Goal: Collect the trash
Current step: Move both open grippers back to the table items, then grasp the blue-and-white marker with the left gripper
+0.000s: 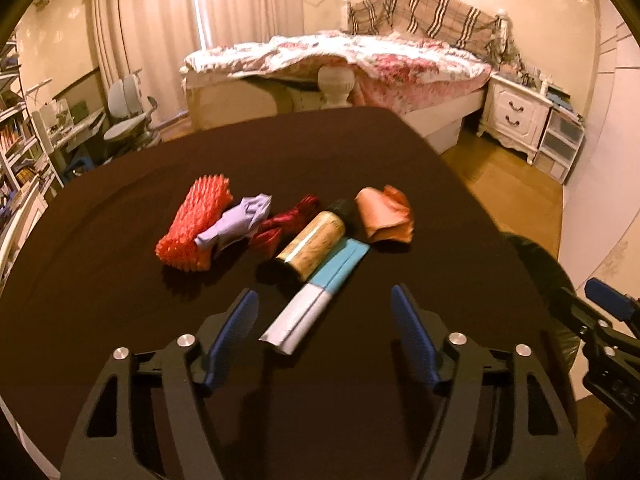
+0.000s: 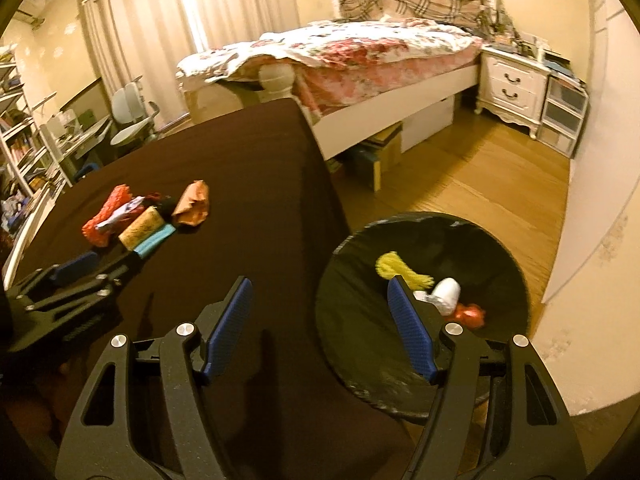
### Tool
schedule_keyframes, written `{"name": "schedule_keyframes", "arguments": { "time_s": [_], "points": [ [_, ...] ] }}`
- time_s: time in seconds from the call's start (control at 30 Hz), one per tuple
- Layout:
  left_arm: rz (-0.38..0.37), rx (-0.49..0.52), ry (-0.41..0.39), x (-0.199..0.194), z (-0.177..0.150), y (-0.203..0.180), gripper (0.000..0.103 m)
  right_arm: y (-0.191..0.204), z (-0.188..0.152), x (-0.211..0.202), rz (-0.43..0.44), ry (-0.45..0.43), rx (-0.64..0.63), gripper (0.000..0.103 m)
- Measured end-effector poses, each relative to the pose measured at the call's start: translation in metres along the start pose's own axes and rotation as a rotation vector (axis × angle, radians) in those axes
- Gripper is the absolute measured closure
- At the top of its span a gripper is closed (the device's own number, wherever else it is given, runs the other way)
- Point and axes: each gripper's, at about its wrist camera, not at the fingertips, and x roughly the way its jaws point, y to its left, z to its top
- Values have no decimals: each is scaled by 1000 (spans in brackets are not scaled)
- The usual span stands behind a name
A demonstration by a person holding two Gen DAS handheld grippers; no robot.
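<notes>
Brown table holds trash; left gripper open; right gripper open.

A dark brown cloth covers the worktop. On it, clustered close together, lie an orange foam net, a crumpled lilac wrapper, a red wrapper, a cork-patterned tube, a blue-and-white packet and a crumpled orange paper. A black-lined bin stands on the wooden floor just beside the worktop.

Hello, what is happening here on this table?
A person with a gripper in each hand is clearing trash from a table under a dark brown cloth. The left gripper is open, its fingers either side of a blue-and-white flat wrapper, not gripping. The right gripper is open and holds nothing, at the table edge beside a black-lined round bin that already holds some pieces.
</notes>
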Motion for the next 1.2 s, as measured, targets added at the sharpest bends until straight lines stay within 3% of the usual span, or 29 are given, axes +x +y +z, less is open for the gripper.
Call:
{"name": "schedule_keyframes", "arguments": {
  "time_s": [0.3, 0.47, 0.83, 1.2],
  "points": [
    [-67, 19, 82, 19, 0, 3, 54, 30, 3, 9, 40, 16, -56, 34],
    [-86, 46, 57, 16, -4, 1, 81, 34, 0, 11, 45, 27, -65, 34],
    [-107, 56, -10, -2, -14, 4, 84, 42, -3, 17, 49, 48, -75, 34],
    [-73, -12, -23, -21, -29, 38, 84, 67, -1, 25, 46, 69, -135, 34]
  ]
}}
